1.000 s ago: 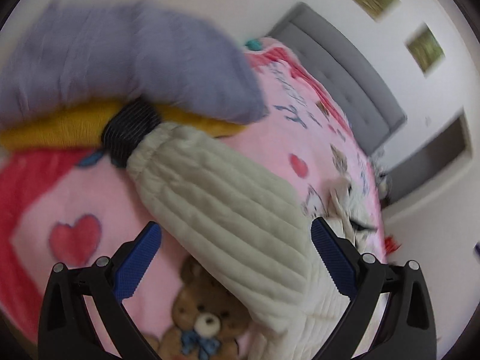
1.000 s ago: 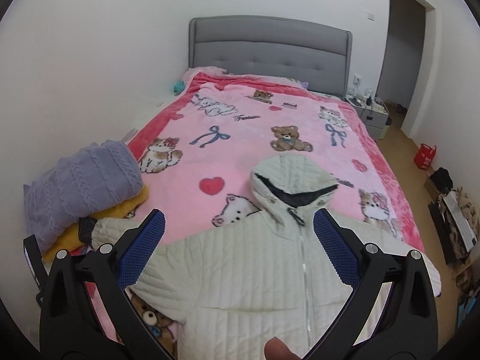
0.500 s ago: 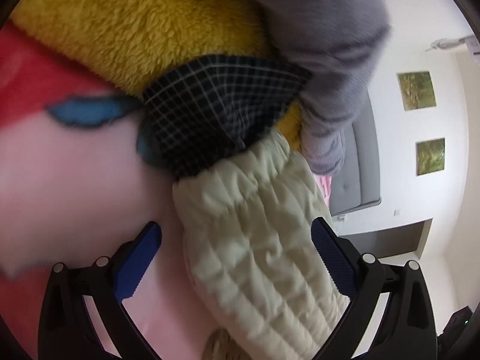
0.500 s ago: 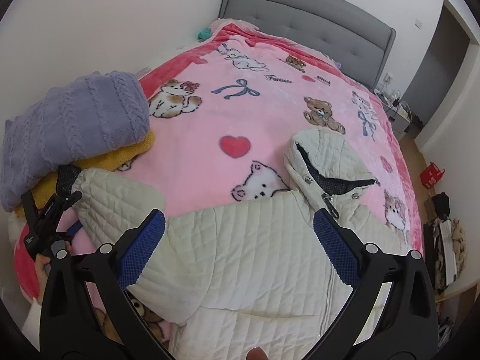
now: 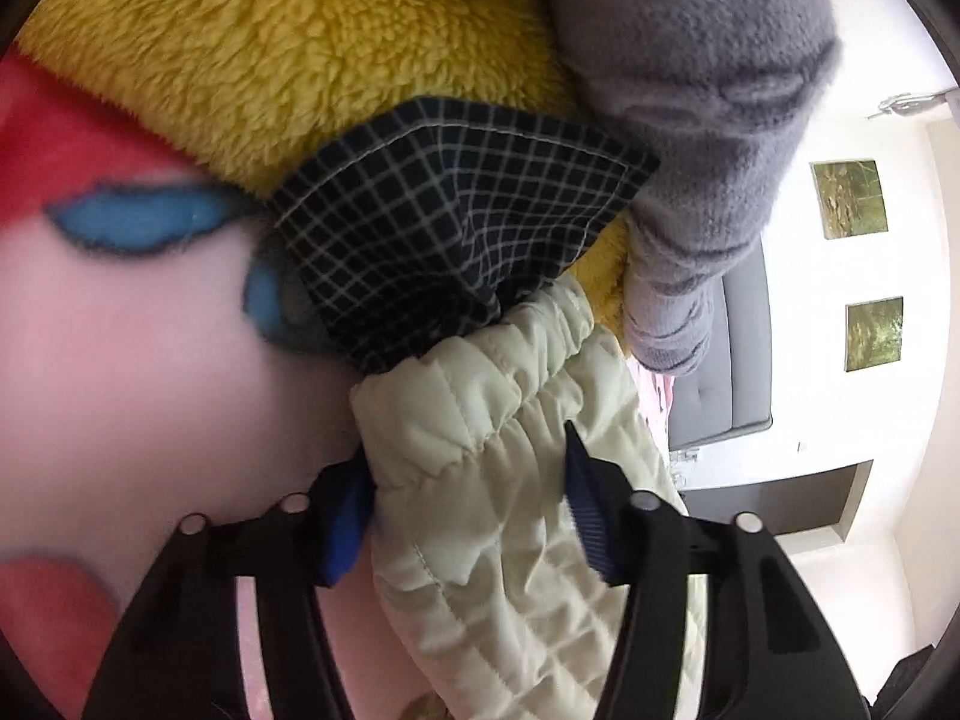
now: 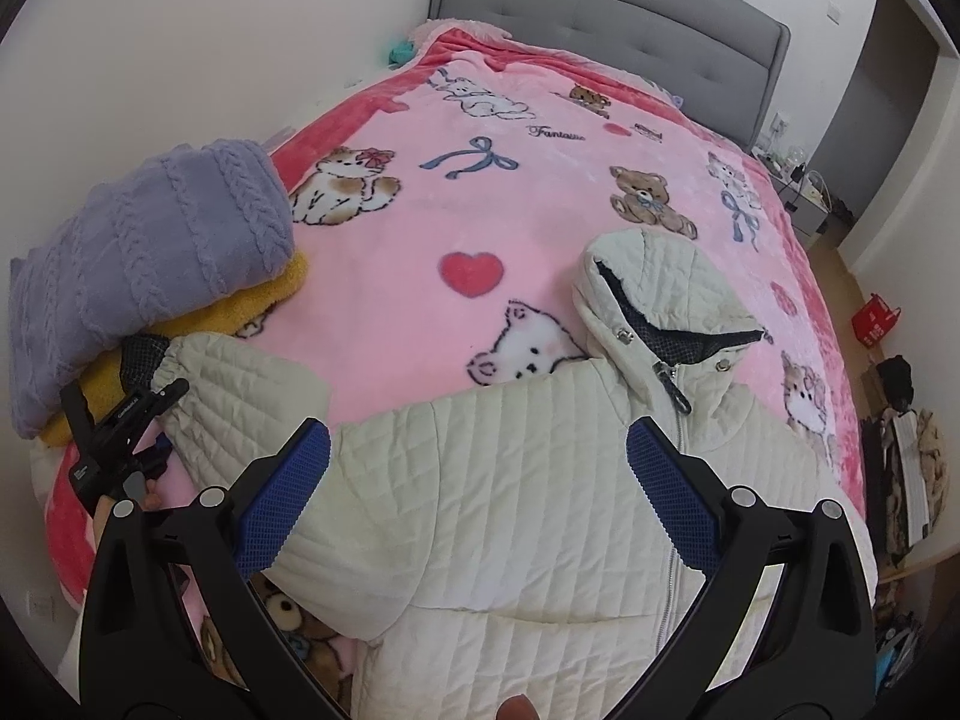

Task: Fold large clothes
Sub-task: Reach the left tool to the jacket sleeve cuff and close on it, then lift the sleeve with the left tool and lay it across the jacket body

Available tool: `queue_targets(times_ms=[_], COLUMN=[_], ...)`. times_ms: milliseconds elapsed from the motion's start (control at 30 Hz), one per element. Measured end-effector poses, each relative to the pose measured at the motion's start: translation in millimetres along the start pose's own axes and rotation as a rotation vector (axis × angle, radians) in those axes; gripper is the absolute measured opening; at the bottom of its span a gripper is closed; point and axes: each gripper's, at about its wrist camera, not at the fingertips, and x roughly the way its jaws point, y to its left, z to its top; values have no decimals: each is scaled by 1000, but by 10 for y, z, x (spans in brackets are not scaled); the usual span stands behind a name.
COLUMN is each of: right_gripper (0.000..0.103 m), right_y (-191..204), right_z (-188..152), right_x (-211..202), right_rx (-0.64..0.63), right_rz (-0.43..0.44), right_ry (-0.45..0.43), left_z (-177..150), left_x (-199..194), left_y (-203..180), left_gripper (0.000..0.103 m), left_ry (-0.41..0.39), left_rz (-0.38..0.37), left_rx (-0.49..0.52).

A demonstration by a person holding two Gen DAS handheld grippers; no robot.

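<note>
A cream quilted hooded jacket [image 6: 540,480] lies face up on the pink blanket, hood [image 6: 654,300] towards the headboard. Its left sleeve [image 6: 240,384] stretches to the left, with a dark checked cuff lining [image 5: 444,228] at the end. My left gripper [image 5: 468,498] is shut on that sleeve [image 5: 498,450] just behind the cuff; it also shows in the right wrist view [image 6: 129,420]. My right gripper [image 6: 474,498] is open and empty above the jacket's chest.
A folded lilac knit [image 6: 150,252] lies on a yellow fleece [image 6: 240,312] at the bed's left edge, touching the cuff. The grey headboard [image 6: 600,18] is at the far end. A doorway [image 6: 870,90] and floor clutter [image 6: 900,450] are to the right.
My left gripper closed its jaws on the sleeve near the cuff. My right gripper moved lower and closer over the jacket.
</note>
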Motion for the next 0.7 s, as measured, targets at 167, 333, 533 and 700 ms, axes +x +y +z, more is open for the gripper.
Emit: queue_targets(times_ms=[167,333,533,700], right_gripper=[95,95,95,95], right_y=[-38,-237,-676,-1149], right_z=[-65,-151,-276,-440], right_x=[-27,-86,-276,-386], right_rx=[4,79,178,257], right_rz=[-19,-10,-29,-11], right_ry=[-2,17,4,-7], left_z=[-54,-205,-524,-640], left_x=[-79,-498,-993,-916], left_y=[-127,-514,-1187,-1560], left_gripper=[38,36,36,32], left_ry=[-76,-200,-323,-319], left_rz=[-111,-263,-332,-300], left_rx=[-4,55,143,219])
